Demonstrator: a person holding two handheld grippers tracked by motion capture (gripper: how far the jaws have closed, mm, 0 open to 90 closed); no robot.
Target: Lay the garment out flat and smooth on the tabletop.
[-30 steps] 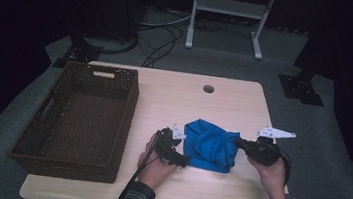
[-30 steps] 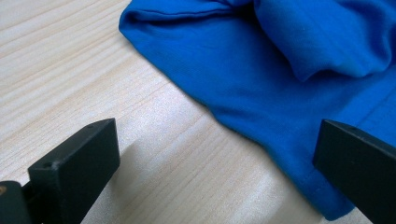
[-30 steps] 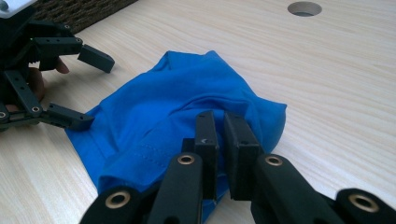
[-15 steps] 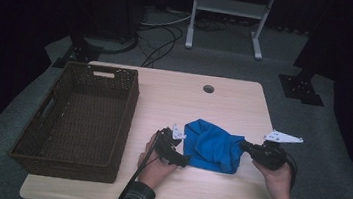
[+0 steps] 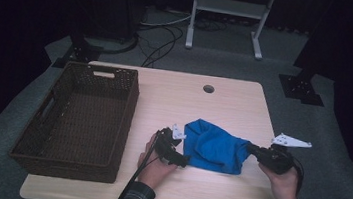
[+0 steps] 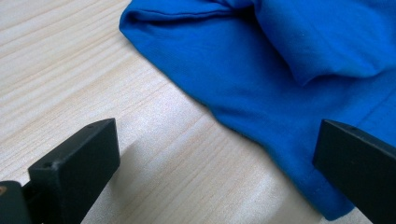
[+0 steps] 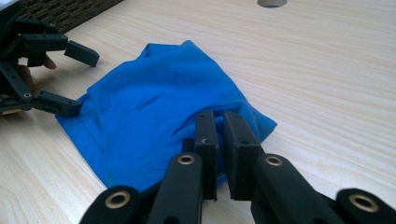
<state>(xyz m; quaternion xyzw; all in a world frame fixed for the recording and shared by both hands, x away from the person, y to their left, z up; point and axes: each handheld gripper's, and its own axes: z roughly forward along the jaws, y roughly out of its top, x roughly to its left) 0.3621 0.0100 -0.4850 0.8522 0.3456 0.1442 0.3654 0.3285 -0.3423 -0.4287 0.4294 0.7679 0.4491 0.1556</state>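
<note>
The blue cloth (image 5: 214, 148) lay bunched on the worktop (image 5: 224, 102), toward the near right part, well apart from the wicker basket (image 5: 81, 119) on the left. The right gripper (image 5: 254, 151) was clenched on the cloth's right end; in the right gripper view its jaws stood nearly together with a thin fold of fabric pinched between them. The left gripper (image 5: 181, 148) sat at the cloth's left edge, released, jaws spread wide. In the left gripper view one jaw rested over bare wood and the other over the hem, so nothing was caught on that side yet.

From where I stood, the weak spot looked like the right-hand pinch. It seemed to hold only a small tuck near the edge, and a firm tug might have pulled the fabric free, leaving the cloth slumped.

The left side was the other worry. Had that gripper closed where it was, it could have caught just the outermost hem, or slid off and nipped the wood. The cloth was also doubled over itself, so a bite there might have taken two layers and kept the piece from spreading flat.

With only one end gripped, any lift would probably have dragged the loose end across the worktop and bunched it further.
</note>
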